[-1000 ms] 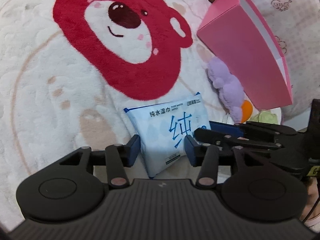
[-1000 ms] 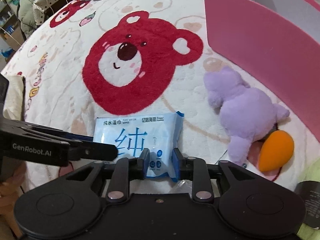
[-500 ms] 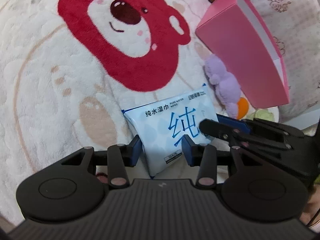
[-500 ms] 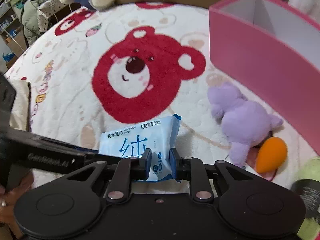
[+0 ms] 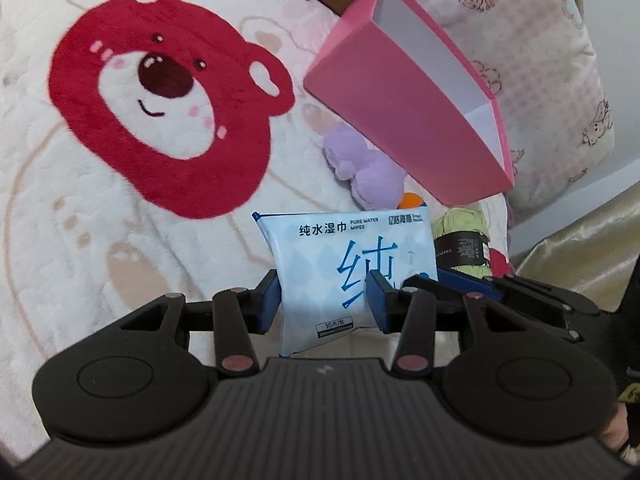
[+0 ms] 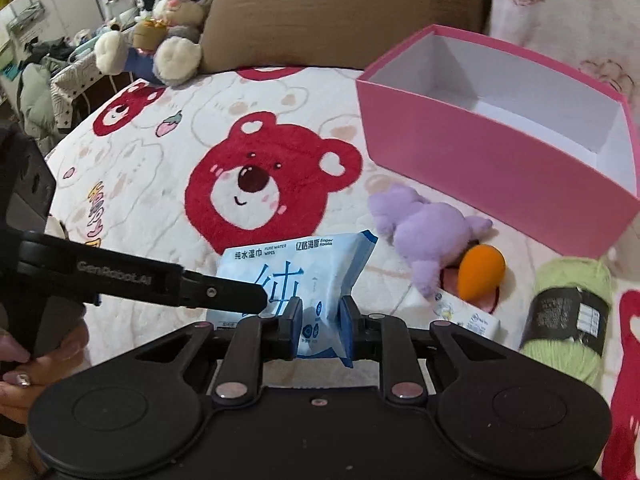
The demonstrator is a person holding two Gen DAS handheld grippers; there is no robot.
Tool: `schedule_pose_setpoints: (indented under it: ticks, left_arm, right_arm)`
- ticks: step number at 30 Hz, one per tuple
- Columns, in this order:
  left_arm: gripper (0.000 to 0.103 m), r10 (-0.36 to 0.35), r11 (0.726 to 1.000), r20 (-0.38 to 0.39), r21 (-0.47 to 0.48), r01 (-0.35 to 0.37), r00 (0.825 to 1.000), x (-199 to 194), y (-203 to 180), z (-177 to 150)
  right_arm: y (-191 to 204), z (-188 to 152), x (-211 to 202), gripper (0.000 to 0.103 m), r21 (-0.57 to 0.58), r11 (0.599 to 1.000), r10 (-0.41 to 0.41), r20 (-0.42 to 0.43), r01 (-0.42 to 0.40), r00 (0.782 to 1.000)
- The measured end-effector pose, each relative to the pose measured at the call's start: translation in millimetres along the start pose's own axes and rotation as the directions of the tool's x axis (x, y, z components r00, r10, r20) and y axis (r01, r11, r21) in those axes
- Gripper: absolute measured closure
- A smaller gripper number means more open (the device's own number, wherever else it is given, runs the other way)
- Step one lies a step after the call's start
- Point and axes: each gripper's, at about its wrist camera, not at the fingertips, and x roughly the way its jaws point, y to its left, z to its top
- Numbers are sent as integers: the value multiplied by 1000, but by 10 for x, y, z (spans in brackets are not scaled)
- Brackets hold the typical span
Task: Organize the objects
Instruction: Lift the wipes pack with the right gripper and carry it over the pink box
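Note:
A blue-and-white pack of wet wipes (image 5: 352, 268) (image 6: 296, 268) hangs a little above the bear-print blanket (image 5: 120, 240), held from two sides. My left gripper (image 5: 325, 302) is shut on the pack's lower left part. In the right wrist view one of the left gripper's black fingers (image 6: 224, 292) reaches in from the left. My right gripper (image 6: 320, 328) pinches the pack's lower right corner, its jaws easing open slightly with the pack pressed between the pads. From the right, its fingers (image 5: 460, 284) enter the left wrist view. An open pink box (image 6: 480, 160) (image 5: 400, 112) stands behind to the right, white inside.
Between the pack and the box lie a purple plush toy (image 6: 428, 232), an orange egg-shaped thing (image 6: 480, 276), a small white packet (image 6: 468, 316) and green yarn (image 6: 572, 312). A brown cushion (image 6: 340, 12) and plush rabbit (image 6: 176, 28) sit at the back. A hand (image 6: 40, 360) grips the left tool.
Both grippers have risen with the wipes pack, which has come up off the blanket. The right jaws closed tighter onto its corner. More of the box's inside shows.

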Motion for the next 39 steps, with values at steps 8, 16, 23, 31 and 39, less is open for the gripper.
schedule_pose_setpoints:
  ticks: [8, 16, 23, 31, 39]
  left_arm:
    - [65, -18, 998, -62, 53, 22, 998, 305, -96, 38]
    - [65, 1, 991, -52, 134, 6, 999, 107, -402, 25]
    - [65, 68, 964, -13, 258, -63, 998, -78, -904, 217]
    - [64, 52, 935, 32, 349, -60, 998, -112, -1434, 571]
    - [63, 30, 904, 111, 421, -75, 993, 123, -1940, 977]
  right_arm:
    - [-174, -101, 81, 74, 87, 992, -85, -42, 88, 995]
    - [-150, -104, -159, 74, 105, 989, -106, -9, 106, 994]
    - [-103, 86, -512, 73, 96, 984, -152, 46, 147, 987]
    - [-263, 410, -812, 73, 99, 973, -218, 116, 208, 969]
    - [-550, 832, -822, 74, 51, 947, -321, 162, 317, 933]
